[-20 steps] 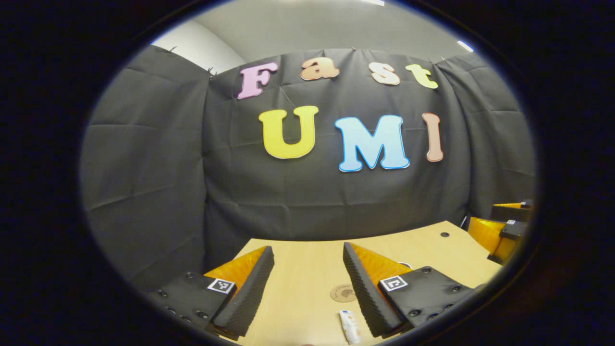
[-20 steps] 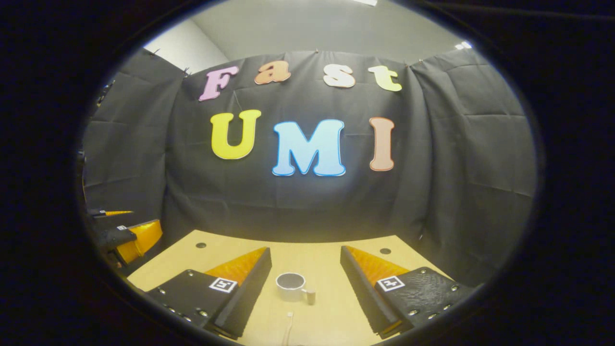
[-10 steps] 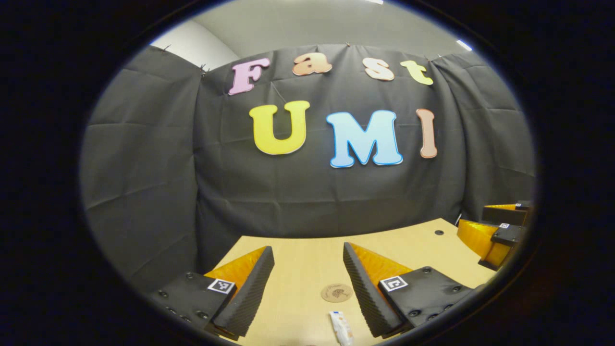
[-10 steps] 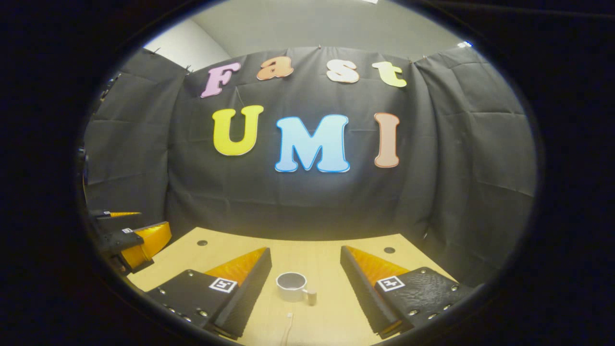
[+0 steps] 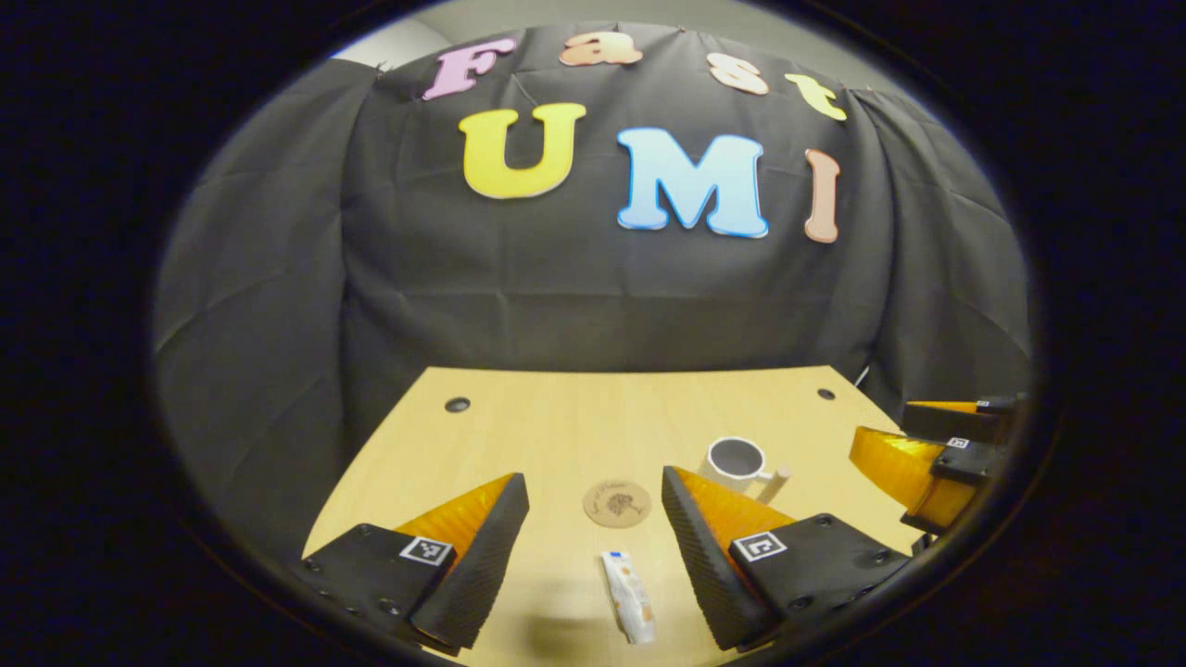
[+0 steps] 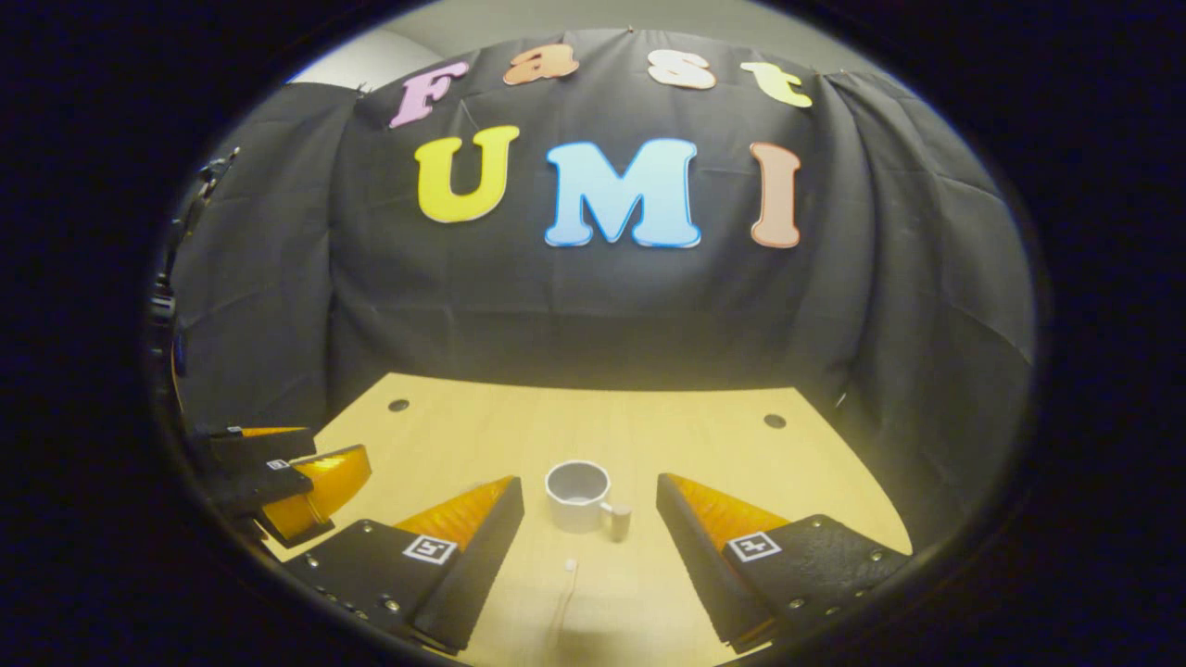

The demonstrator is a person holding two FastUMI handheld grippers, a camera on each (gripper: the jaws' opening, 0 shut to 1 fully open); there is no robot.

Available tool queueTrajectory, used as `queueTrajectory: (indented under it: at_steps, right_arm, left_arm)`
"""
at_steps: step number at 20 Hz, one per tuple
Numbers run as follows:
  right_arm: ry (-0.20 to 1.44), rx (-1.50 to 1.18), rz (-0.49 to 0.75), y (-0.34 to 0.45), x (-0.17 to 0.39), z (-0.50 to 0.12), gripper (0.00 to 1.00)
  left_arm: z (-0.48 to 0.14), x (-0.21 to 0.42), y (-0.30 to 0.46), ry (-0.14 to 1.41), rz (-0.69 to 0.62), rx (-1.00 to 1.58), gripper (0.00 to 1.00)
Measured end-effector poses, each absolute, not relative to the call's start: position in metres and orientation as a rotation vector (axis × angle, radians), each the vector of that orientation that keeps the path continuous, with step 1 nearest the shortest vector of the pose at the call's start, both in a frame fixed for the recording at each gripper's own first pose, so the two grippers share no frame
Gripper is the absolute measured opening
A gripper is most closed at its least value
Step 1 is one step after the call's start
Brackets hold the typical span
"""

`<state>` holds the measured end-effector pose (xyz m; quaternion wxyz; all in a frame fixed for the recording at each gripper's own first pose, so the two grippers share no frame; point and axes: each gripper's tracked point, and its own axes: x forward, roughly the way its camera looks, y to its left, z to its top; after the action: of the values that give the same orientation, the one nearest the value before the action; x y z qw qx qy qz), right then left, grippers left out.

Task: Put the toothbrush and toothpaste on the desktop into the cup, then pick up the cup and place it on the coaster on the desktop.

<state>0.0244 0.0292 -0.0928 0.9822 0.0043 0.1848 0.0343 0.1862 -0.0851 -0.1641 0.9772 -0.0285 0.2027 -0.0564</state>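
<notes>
Now both grippers hang above the desktop (image 5: 556, 417) with their fingers spread wide and holding nothing, so the step in hand is, as I judge, the approach to the first picks.

To do it well, each gripper should come down straight over its own object, with the fingers across the narrow width of the object and not along it, and close only when the tips are almost at the wood.

For the left gripper (image 5: 593, 537), in the left gripper view, the toothpaste (image 5: 629, 597) lies flat at the bottom of the frame, between the two fingers but nearer to the right one, with its length pointing away from the camera. The coaster (image 5: 617, 502) is just above it in the frame, apart from the tube. The cup (image 5: 737, 459) stands to the right of the coaster, partly behind the right finger, and the right gripper (image 5: 913, 463) shows at the right edge.

For the right gripper (image 6: 590, 537), in the right gripper view, the toothbrush (image 6: 563, 597) lies at the bottom centre between the fingers, thin and pale, its head toward the cup (image 6: 578, 496). The cup stands upright just above it, handle to the right. It looks empty, though its bottom is not clear to me.
</notes>
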Motion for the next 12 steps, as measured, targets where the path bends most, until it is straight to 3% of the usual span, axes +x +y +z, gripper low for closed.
queueTrajectory:
  at_steps: [12]
  right_arm:
    - [0.792,0.044,0.085,0.042,0.027,-0.219,0.92]
  left_arm:
    - [-0.298,0.167,-0.111,0.803,-0.186,-0.056,0.96]
